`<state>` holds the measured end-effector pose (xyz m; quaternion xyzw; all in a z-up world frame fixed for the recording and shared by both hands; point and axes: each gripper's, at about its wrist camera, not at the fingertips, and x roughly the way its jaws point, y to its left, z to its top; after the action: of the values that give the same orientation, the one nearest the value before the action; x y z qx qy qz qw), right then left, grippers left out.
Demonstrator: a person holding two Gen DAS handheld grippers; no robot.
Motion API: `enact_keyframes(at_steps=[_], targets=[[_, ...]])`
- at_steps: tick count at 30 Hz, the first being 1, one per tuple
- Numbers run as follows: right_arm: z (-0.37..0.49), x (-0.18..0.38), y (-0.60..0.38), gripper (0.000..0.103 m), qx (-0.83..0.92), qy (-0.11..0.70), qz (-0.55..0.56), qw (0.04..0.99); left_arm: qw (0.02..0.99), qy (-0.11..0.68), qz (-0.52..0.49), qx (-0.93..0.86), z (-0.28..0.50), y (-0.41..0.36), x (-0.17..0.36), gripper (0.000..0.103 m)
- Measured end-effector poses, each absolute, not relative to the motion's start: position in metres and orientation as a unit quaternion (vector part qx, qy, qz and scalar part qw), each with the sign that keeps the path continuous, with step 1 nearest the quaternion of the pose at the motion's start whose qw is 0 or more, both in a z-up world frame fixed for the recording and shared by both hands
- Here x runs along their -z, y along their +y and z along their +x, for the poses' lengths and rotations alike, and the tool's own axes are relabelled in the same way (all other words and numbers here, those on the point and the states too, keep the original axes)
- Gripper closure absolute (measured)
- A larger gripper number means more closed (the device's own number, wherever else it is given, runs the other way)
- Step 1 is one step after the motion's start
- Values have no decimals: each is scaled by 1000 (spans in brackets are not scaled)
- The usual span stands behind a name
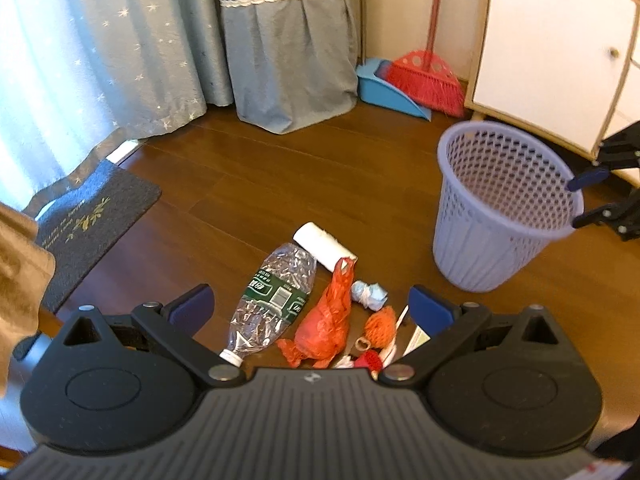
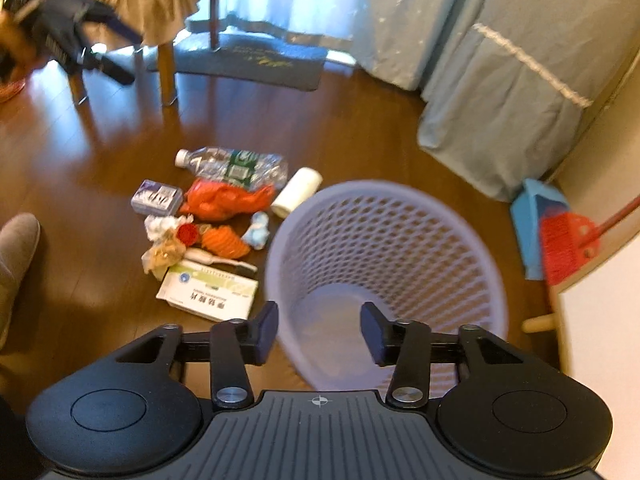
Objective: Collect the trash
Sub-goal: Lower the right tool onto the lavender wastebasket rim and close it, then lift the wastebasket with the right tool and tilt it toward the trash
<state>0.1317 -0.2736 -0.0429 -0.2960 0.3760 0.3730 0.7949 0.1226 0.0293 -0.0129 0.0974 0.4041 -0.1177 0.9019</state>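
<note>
Trash lies in a heap on the wood floor: a crushed clear bottle (image 1: 276, 300) (image 2: 236, 168), an orange plastic bag (image 1: 328, 320) (image 2: 224, 200), a white roll (image 1: 324, 250) (image 2: 296, 192), a blue-white paper wad (image 1: 370, 294), an orange net (image 1: 382, 326) and a white-green medicine box (image 2: 208, 292). My left gripper (image 1: 312, 308) hovers open just above the heap, holding nothing. To the right stands a lilac mesh basket (image 1: 480, 248) (image 2: 384, 240). My right gripper (image 2: 320, 332) (image 1: 590, 196) is open at its near rim, one finger inside and one outside.
A purple box (image 2: 156, 198) and crumpled tissue (image 2: 160, 226) lie at the heap's edge. A blue dustpan (image 1: 384, 88) and red broom (image 1: 428, 80) lean in the corner by a white cabinet (image 1: 552, 52). A dark mat (image 1: 92, 220), chair legs (image 2: 166, 72) and a person's slipper (image 2: 16, 248) are nearby.
</note>
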Motion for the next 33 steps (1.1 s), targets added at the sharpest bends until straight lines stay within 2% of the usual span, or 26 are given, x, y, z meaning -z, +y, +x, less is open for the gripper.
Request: enact_keyframes(at_steps=[9,16,33], targets=[[141,103,-267,68,-385,352,-291,802,892,408,115,160,124,34,57,2],[139,130,-262,84,-387,336,-319,797,891,404,108,176,132,31,77,6],[144,144,-253,91,-392,330,-323,795,890,416,106,154,137,43,95,9]])
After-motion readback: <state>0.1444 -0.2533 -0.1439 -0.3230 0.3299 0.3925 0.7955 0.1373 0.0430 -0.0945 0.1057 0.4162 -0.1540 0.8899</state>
